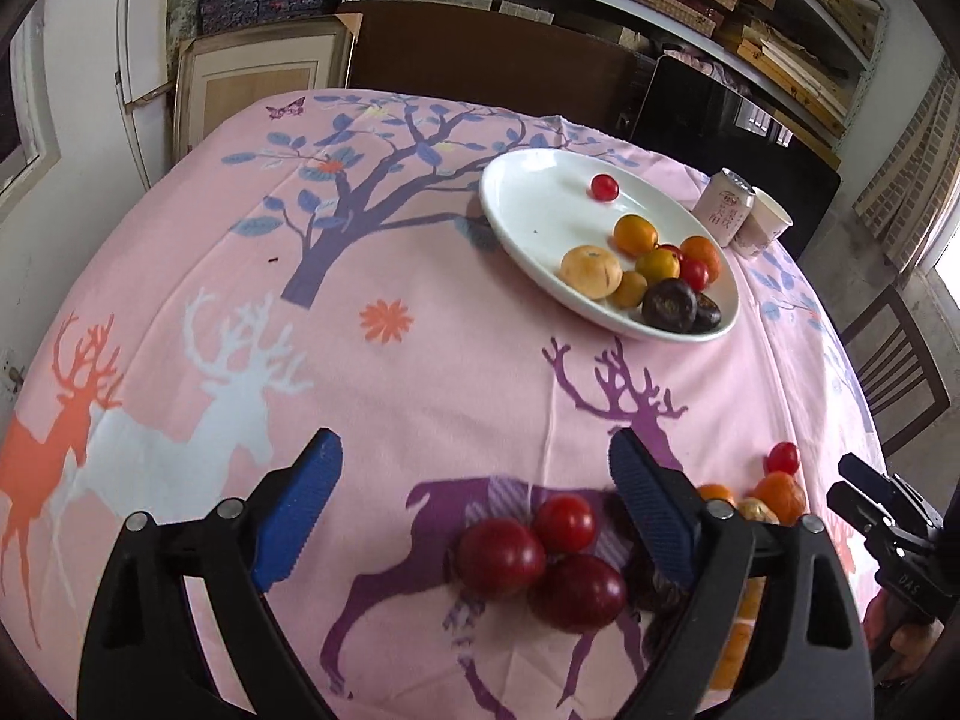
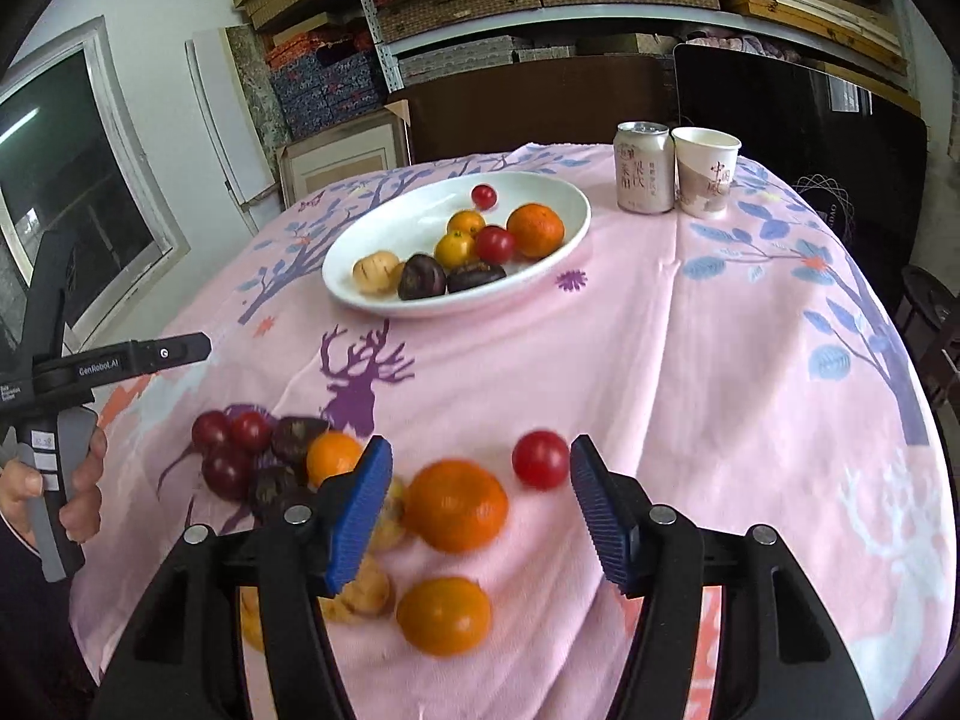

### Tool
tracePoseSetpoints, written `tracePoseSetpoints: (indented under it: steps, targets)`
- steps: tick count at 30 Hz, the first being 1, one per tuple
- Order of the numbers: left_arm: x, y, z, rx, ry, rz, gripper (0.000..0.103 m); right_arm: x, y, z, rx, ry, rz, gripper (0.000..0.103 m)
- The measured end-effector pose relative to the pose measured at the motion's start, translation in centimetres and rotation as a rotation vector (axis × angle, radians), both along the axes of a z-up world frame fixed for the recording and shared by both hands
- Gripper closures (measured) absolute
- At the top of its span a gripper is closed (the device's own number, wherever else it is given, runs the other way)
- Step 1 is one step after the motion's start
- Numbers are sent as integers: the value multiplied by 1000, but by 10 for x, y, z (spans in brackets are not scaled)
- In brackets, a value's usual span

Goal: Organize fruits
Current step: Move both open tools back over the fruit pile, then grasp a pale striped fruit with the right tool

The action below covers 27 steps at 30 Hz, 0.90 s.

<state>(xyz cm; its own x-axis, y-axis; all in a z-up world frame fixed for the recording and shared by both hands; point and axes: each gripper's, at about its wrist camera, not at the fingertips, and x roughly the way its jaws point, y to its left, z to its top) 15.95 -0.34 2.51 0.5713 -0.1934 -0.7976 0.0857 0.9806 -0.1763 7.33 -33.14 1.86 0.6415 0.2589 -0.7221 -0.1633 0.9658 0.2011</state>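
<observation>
My left gripper (image 1: 474, 498) has its blue jaws spread wide, nothing pinched, above three dark red plums (image 1: 540, 564) on the pink deer-print tablecloth (image 1: 420, 372). My right gripper (image 2: 480, 504) also stands with jaws apart and empty; a round orange tangerine (image 2: 456, 504) lies between them, a red cherry tomato (image 2: 540, 459) at its one o'clock. The white oval plate (image 2: 558, 240), at twelve o'clock in the right view, already holds mixed fruits, a pale drink can (image 2: 645, 168) at its two o'clock.
</observation>
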Motion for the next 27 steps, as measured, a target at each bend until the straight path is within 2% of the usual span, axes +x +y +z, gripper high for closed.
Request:
tracePoseSetpoints:
  steps: [9, 14, 19, 23, 24, 25, 27]
  targets:
    - [-53, -3, -8, 56, -37, -11, 15, -58, 14, -15, 27, 41, 38, 41]
    - [-63, -13, -22, 131, -44, -47, 15, -73, 47, -15, 20, 61, 132, 39]
    - [-60, -10, -37, 108, -7, -51, 15, -74, 86, -23, -56, 96, 211, 37]
    - [-60, -10, -37, 99, -3, -64, 15, -65, 99, -37, -100, 144, 200, 37]
    - [-60, -11, -38, 98, 0, -70, 15, -64, 100, -39, -98, 145, 194, 42]
    - [-61, -13, -39, 101, 3, -76, 15, -64, 101, -38, -96, 136, 193, 62]
    - [-61, -17, -41, 106, 11, -91, 15, -62, 100, -38, -83, 142, 198, 62]
